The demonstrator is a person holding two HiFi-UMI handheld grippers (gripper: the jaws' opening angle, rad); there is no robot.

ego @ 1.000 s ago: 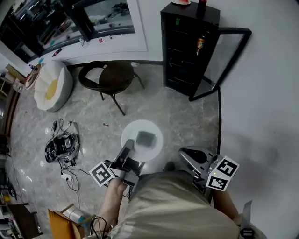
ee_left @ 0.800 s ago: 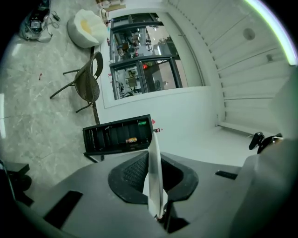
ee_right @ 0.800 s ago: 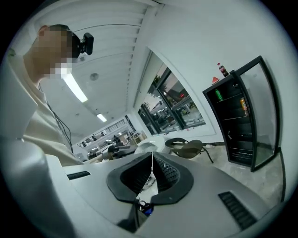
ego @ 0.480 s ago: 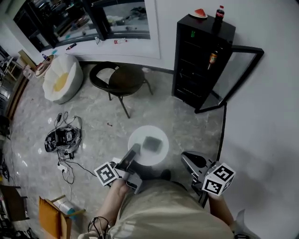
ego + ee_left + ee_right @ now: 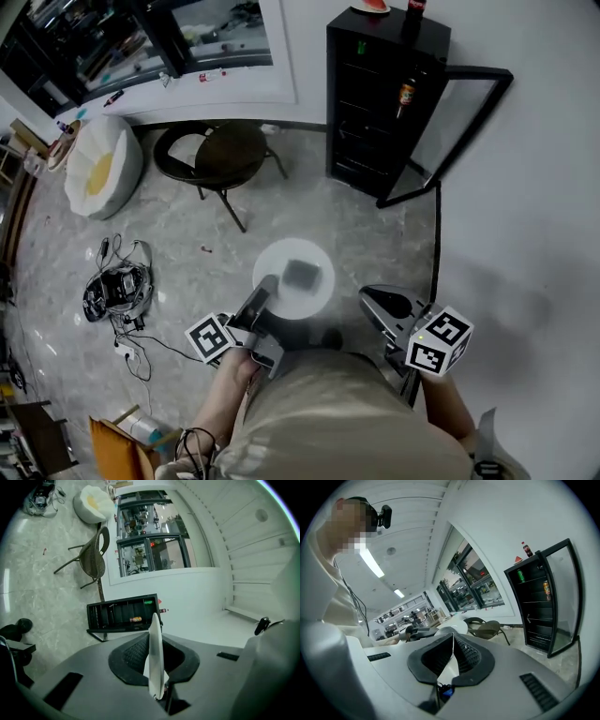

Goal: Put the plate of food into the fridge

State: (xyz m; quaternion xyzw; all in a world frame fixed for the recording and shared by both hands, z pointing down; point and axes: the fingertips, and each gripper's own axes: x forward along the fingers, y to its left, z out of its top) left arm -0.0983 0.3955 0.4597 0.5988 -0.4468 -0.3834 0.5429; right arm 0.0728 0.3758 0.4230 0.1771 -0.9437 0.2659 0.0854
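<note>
Plate [image 5: 292,278] held over prob. marble floor [image 5: 187,253], fridge [image 5: 380,103] standing open.

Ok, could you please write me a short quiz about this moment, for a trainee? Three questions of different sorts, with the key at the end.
1. True or false: the door of the black fridge is shut.
2. Multiple choice: what holds the white plate? A) the left gripper B) the right gripper C) both grippers
3. Short answer: in the head view, which piece of furniture stands on the floor to the left of the fridge?

Key
1. False: the door stands open.
2. A: its fingers are closed on the plate's rim. The right gripper's fingers are together and hold nothing.
3. A chair.
</note>
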